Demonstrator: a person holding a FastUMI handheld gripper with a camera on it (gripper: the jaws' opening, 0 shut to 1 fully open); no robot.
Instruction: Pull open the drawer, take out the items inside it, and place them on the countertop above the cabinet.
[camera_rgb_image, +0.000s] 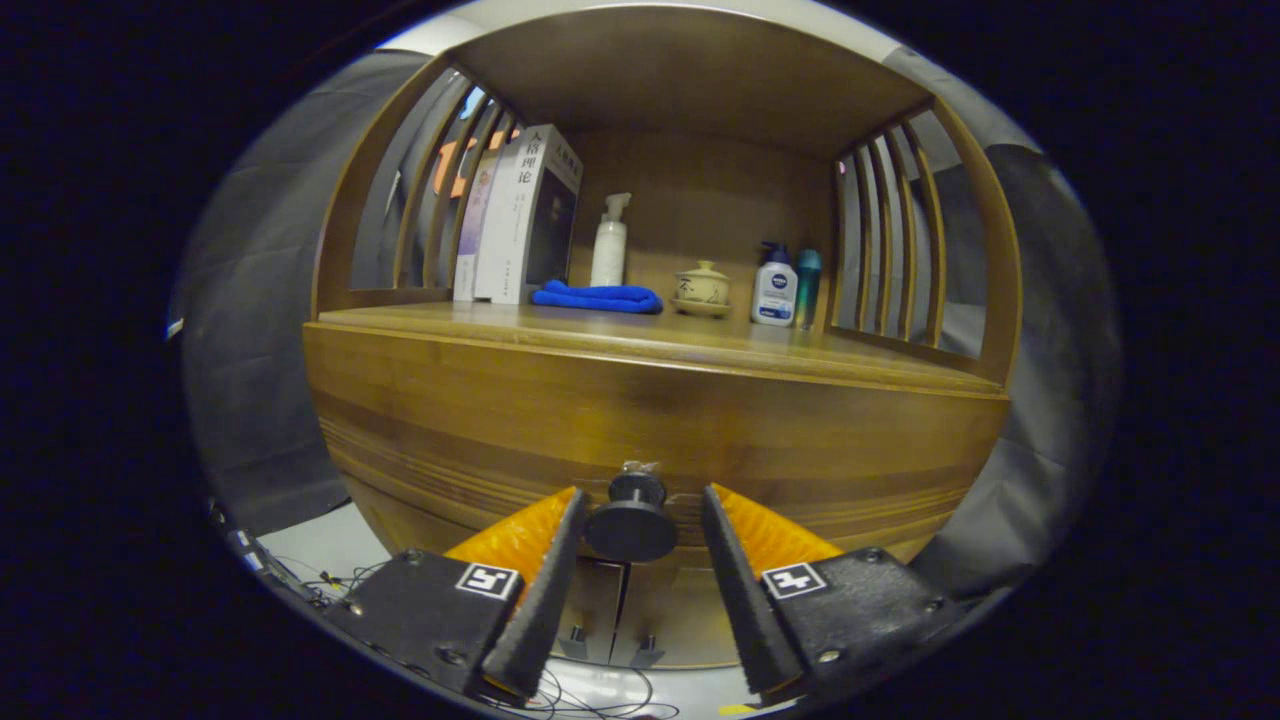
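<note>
Wooden cabinet (420, 400) with a closed, smooth-grained drawer (650, 425) front bearing a round dark knob (632, 522), which sits between the spread fingers of the gripper (635, 508); the fingers flank the knob without visibly pressing it, so the gripper stands released. The countertop (700, 345) above, enclosed by slatted side rails, carries upright books (520, 215), a folded blue cloth (598, 297), a white pump bottle (609, 243), a lidded ceramic pot (702, 288) on a saucer, a lotion bottle (774, 286) and a teal tube (807, 288). Loose cables (590, 690) lie on the floor below the fingers.

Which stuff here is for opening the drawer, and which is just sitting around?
For the job: knob, sitting between the open claw's fingers; drawer; countertop.

Just sitting there: books, blue cloth, pump bottle, lidded pot, lotion bottle, teal bottle.
</note>
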